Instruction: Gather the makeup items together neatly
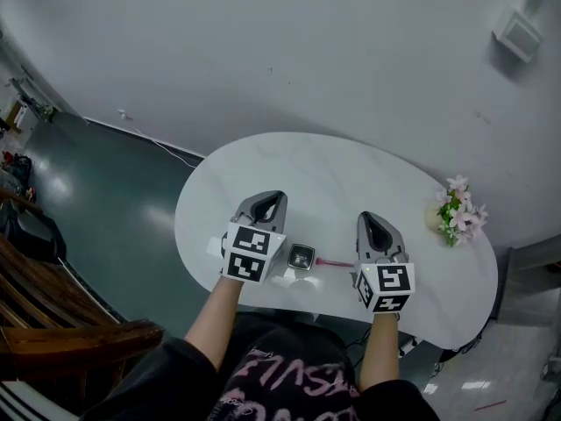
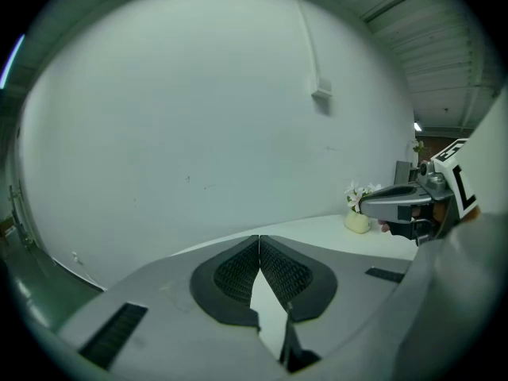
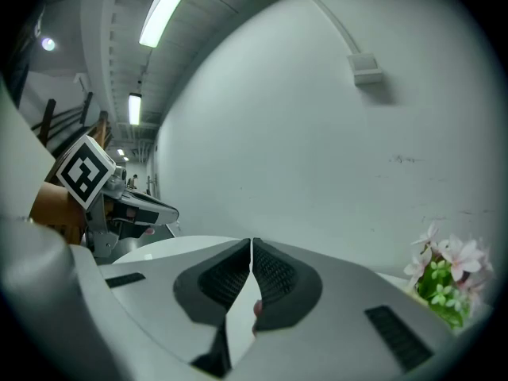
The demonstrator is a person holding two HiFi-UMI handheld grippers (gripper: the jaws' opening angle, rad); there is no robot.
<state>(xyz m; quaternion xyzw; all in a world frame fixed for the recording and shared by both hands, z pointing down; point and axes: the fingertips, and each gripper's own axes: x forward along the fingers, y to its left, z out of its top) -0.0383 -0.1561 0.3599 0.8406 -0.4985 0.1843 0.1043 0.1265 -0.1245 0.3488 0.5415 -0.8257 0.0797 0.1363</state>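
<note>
Pale grey wall (image 1: pixel 307 51) at the far side, dark green floor (image 1: pixel 114 200) off to the left, and one rounded white table (image 1: pixel 289 169) in the middle. At its far right end stands a single small pot of pink flowers (image 1: pixel 456 210), well apart from the action. One white box (image 1: pixel 517 33) sits high on the wall, and one brown wooden chair (image 1: pixel 61 323) stands near left.

Two makeup items lie by the near edge: one small square dark compact with a silver rim (image 1: pixel 301 256) and, just to its right, one slim pink stick (image 1: pixel 333 262). Both lie between the two grippers.

The left gripper (image 1: pixel 279 196) hovers just left of the compact, its jaws pressed together with nothing between them. The right gripper (image 1: pixel 369 218) hovers just right of the stick, its tips also meeting and empty. A speck of pink shows through the gap behind them.
</note>
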